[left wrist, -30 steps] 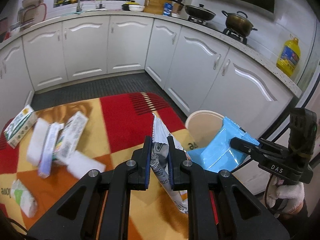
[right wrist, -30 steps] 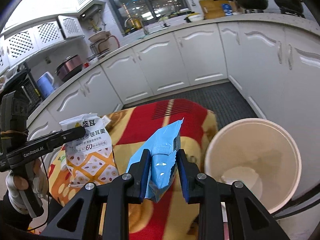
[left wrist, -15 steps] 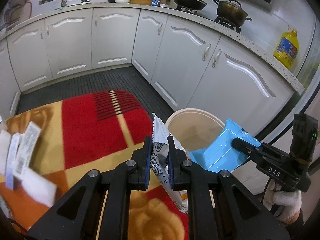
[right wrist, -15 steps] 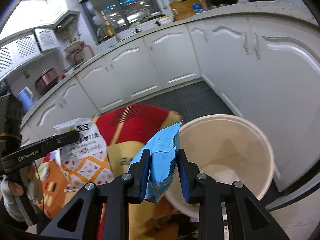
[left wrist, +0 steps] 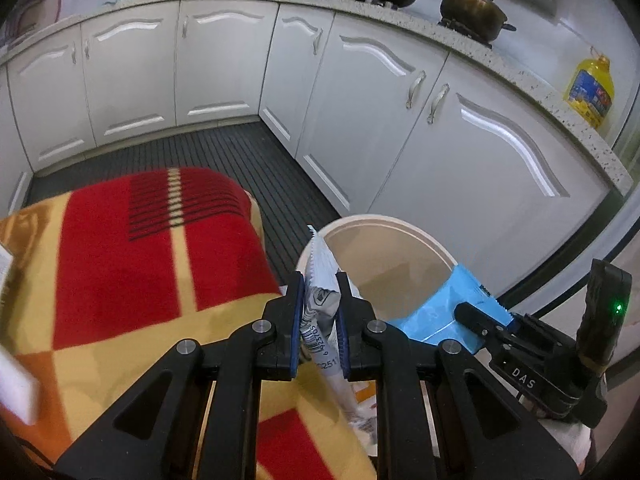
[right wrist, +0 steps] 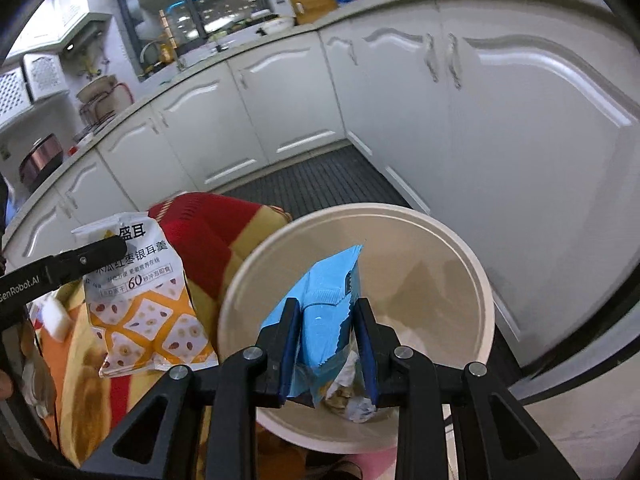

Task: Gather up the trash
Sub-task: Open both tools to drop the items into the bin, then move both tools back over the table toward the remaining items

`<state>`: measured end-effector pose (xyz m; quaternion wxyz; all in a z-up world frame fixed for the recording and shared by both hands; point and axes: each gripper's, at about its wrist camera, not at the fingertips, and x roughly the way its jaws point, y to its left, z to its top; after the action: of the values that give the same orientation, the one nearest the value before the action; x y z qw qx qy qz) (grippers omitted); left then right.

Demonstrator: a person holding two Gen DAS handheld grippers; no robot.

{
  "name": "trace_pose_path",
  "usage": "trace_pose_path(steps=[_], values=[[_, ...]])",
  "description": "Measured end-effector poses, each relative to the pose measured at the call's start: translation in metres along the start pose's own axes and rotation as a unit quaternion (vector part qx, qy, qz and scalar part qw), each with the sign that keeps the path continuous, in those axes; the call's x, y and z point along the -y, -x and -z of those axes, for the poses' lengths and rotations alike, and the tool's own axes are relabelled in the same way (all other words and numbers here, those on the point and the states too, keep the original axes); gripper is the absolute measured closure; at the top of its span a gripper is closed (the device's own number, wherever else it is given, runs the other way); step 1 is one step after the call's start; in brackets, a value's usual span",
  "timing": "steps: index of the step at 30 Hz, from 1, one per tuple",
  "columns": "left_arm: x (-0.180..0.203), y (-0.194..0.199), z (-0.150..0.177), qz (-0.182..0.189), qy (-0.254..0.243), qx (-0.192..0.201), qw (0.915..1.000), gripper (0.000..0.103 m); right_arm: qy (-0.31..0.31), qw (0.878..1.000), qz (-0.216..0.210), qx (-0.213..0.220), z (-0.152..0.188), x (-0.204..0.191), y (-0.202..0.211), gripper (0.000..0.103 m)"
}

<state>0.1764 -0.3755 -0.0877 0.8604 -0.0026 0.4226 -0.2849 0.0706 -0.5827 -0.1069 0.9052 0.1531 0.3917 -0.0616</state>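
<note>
My left gripper (left wrist: 319,312) is shut on a white and orange snack bag (left wrist: 320,304), held at the near left rim of the cream trash bin (left wrist: 416,236). The same bag (right wrist: 140,300) hangs from the left gripper (right wrist: 114,246) in the right wrist view, beside the bin over the blanket. My right gripper (right wrist: 326,336) is shut on a blue wrapper (right wrist: 328,300) and holds it over the bin's opening (right wrist: 460,256). Crumpled trash lies at the bin's bottom. The blue wrapper (left wrist: 444,308) and right gripper (left wrist: 466,312) also show in the left wrist view.
A red, yellow and orange blanket (left wrist: 120,264) covers the surface left of the bin. White kitchen cabinets (left wrist: 360,92) curve around a dark ribbed floor mat (left wrist: 224,152). A pot (left wrist: 472,12), a wok and a yellow oil bottle (left wrist: 590,92) stand on the counter.
Both grippers moved right from the blanket toward the bin. The blue wrapper is now over the bin's opening and the snack bag is at its rim. The boxes on the blanket left the view.
</note>
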Motion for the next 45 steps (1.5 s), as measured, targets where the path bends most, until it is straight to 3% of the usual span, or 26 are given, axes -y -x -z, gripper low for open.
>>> trace_pose_path(steps=[1,2,3,5,16,28,35,45], values=[[0.001,-0.005,0.001,-0.001,-0.003,-0.005,1.0000,0.087,-0.006,1.000,0.003,-0.003,0.000,0.002,-0.002,0.065],[0.001,-0.009,0.002,-0.004,-0.003,-0.008,1.0000,0.076,-0.013,1.000,0.003,-0.006,0.001,0.006,-0.004,0.058],[0.001,-0.011,0.003,-0.003,-0.001,-0.011,0.9999,0.060,-0.016,1.000,0.001,-0.006,0.002,0.007,-0.005,0.057],[0.000,-0.013,0.005,0.010,0.004,-0.014,0.9998,0.048,-0.016,1.000,0.004,-0.009,0.004,0.009,-0.006,0.057],[0.000,0.001,0.009,0.007,-0.011,-0.011,0.9999,0.048,-0.012,1.000,-0.007,-0.024,0.014,0.001,-0.013,0.056],[-0.006,0.032,0.018,-0.019,-0.020,0.018,0.9994,0.048,0.008,1.000,-0.013,-0.019,0.015,-0.027,-0.003,0.053],[-0.023,0.051,0.024,-0.039,-0.009,0.028,0.9988,0.048,0.028,0.999,-0.022,-0.016,0.016,-0.054,0.004,0.046],[-0.059,0.079,0.035,-0.068,0.012,0.039,0.9969,0.048,0.067,0.997,-0.042,-0.009,0.018,-0.105,0.013,0.043]])
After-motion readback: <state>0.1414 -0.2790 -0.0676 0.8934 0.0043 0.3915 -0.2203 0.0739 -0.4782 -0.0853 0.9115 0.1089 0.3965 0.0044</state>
